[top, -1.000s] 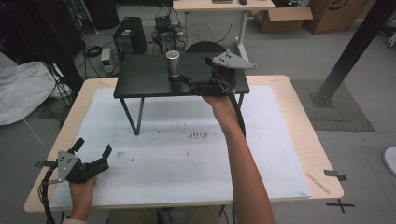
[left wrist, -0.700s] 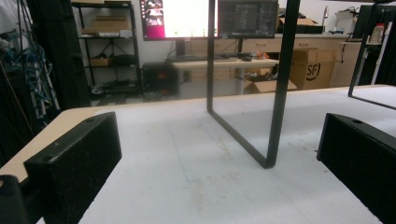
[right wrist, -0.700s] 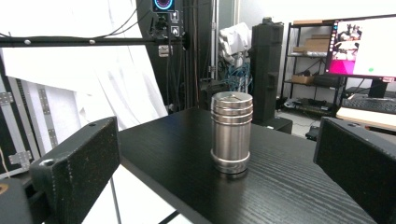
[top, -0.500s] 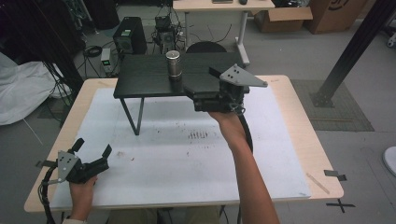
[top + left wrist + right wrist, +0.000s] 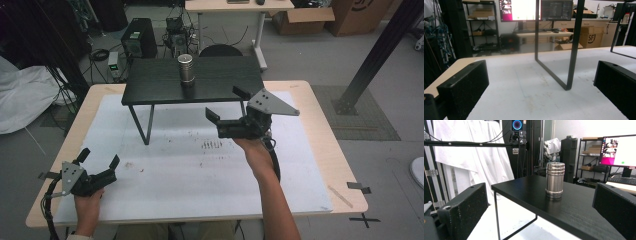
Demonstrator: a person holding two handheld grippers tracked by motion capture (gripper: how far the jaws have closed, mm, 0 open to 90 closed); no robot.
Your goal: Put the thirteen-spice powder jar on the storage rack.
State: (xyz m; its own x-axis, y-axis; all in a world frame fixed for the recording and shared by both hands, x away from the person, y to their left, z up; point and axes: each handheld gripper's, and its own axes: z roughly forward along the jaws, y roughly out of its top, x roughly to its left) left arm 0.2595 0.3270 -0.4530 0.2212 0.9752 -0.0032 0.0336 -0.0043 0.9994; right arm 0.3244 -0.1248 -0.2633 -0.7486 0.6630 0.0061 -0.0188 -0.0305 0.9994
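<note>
A ribbed steel cylinder stands upright on a low black table at the back of the white mat. My right gripper hovers open in front of that table's right part, apart from the cylinder, with nothing between its jaws. In the right gripper view the cylinder stands on the black tabletop, well beyond my open right gripper. My left gripper rests open near the mat's front left corner. In the left gripper view my left gripper faces a black table leg.
The white mat covers most of the wooden table. The black table's thin legs stand on the mat. Behind the table are a computer tower, a desk and cardboard boxes.
My right gripper has drawn back from over the black table towards the person, staying open. The cylinder and my left gripper have not moved.
</note>
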